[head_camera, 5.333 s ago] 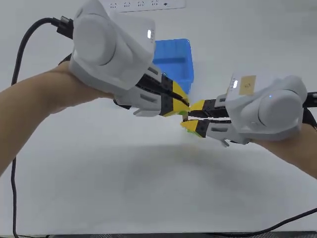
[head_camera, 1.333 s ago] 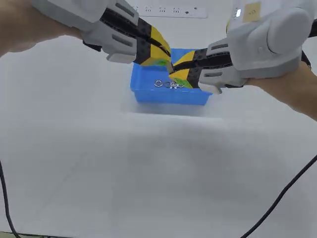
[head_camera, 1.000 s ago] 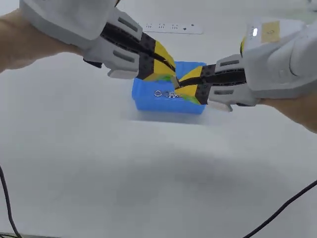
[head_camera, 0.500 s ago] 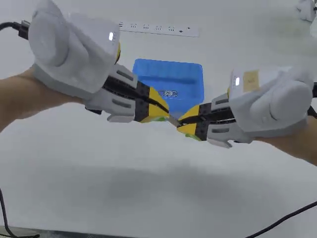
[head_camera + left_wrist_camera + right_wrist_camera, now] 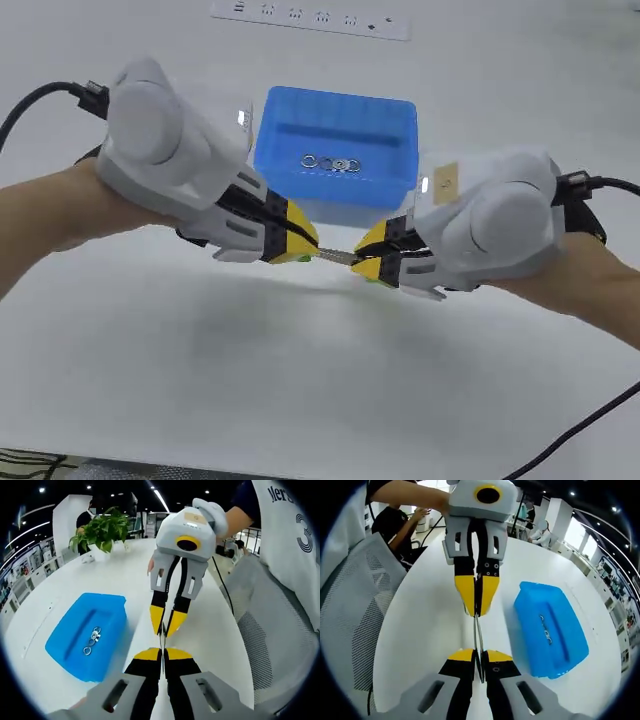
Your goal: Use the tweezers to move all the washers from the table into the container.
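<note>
Several washers (image 5: 330, 163) lie in the blue container (image 5: 385, 118) at the back of the white table. In front of it my left gripper (image 5: 300, 247) and right gripper (image 5: 368, 259) meet tip to tip, with the thin metal tweezers (image 5: 335, 256) held between them. The left gripper view shows my own jaws (image 5: 162, 654) shut on the tweezers (image 5: 161, 641), the right gripper (image 5: 166, 625) facing them, and the container (image 5: 65, 645) with washers (image 5: 91, 640) to the left. From the right gripper (image 5: 475, 656) the tweezers (image 5: 477, 630) run up into the left gripper (image 5: 476, 600); the container (image 5: 565, 645) lies to the right.
A white power strip (image 5: 310, 18) lies at the table's far edge. Black cables trail from both grippers (image 5: 35, 100) (image 5: 590, 415). A potted plant (image 5: 102, 530) stands on the far side of the table, and a mesh chair (image 5: 260, 630) is beside it.
Both grippers, tips together on the tweezers, have drawn back from above the container to the table in front of it. The head camera has also shifted.
</note>
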Action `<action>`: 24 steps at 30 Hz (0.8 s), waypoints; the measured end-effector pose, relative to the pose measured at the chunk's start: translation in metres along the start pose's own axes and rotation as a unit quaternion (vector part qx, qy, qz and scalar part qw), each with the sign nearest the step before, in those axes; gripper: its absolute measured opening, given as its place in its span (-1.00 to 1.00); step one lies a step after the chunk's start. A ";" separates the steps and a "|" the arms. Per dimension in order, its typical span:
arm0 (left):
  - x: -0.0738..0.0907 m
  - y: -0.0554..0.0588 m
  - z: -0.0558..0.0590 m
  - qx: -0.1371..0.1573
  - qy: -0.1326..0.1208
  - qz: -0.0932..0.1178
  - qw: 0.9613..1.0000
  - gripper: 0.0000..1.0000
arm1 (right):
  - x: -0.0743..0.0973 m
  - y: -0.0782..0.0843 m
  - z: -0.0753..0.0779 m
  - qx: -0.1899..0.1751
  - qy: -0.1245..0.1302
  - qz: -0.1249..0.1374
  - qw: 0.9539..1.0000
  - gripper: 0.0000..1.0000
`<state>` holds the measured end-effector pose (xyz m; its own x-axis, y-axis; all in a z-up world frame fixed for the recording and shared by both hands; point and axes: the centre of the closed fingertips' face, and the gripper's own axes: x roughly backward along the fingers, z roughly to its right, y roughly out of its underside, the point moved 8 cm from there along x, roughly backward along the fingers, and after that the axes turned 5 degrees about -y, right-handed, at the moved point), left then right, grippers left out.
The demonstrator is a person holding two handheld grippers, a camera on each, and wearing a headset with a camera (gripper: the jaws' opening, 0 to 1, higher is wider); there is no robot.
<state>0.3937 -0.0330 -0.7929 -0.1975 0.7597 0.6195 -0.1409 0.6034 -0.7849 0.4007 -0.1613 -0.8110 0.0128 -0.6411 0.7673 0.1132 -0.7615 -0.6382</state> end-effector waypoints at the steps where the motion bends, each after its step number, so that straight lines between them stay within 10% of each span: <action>1: -0.002 0.003 -0.001 -0.004 0.001 -0.006 1.000 -0.88 | -0.002 0.001 0.001 0.001 0.000 -0.001 1.000 -0.84; 12: -0.016 0.019 -0.008 -0.023 0.002 -0.057 0.998 -0.88 | -0.012 0.004 0.006 0.000 -0.003 -0.018 1.000 -0.84; 24: -0.018 0.020 -0.013 -0.020 -0.015 -0.062 0.998 -0.87 | -0.013 0.006 0.010 -0.014 0.003 -0.014 1.000 -0.82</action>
<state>0.4071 -0.0312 -0.8192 -0.2090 0.6710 0.7114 -0.1265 0.7028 -0.7001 0.4112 -0.1571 -0.8242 0.0045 -0.6193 0.7851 0.0862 -0.7819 -0.6174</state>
